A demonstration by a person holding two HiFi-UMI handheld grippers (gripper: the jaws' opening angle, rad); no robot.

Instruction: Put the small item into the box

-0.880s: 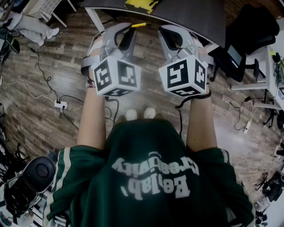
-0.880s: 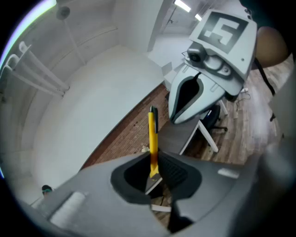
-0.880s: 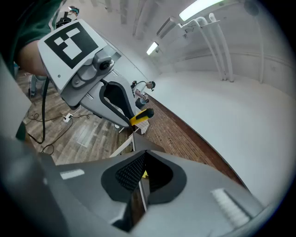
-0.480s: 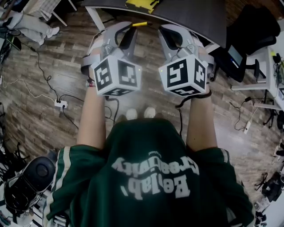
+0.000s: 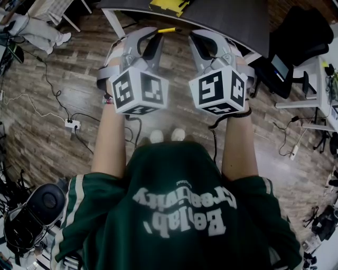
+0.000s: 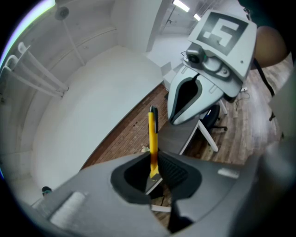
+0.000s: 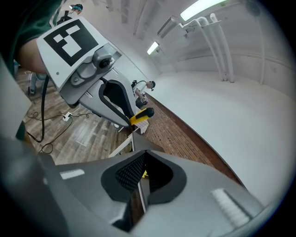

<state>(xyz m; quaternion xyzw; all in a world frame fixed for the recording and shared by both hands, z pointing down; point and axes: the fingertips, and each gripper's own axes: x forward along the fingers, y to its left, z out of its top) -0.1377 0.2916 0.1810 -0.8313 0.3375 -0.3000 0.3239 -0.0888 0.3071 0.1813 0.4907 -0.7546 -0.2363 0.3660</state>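
Both grippers are hovering side by side over the wooden floor point(image 5: 58, 100), just on the near side of a dark table point(image 5: 232, 18). I'm watching the left gripper point(image 5: 151, 34) clamping its jaws on the small yellow item point(image 6: 151, 134), which is poking out past the jaws toward the far side, its dark tip leading. The right gripper point(image 5: 199, 38) is sitting just to its right, apart from it, with its jaws pressed together and gripping nothing. A yellow thing point(image 5: 168, 5) is lying on the far part of the table, cut off by the frame edge; I can't tell whether it is the box. The person's green shirt point(image 5: 179, 211) is filling the near side.
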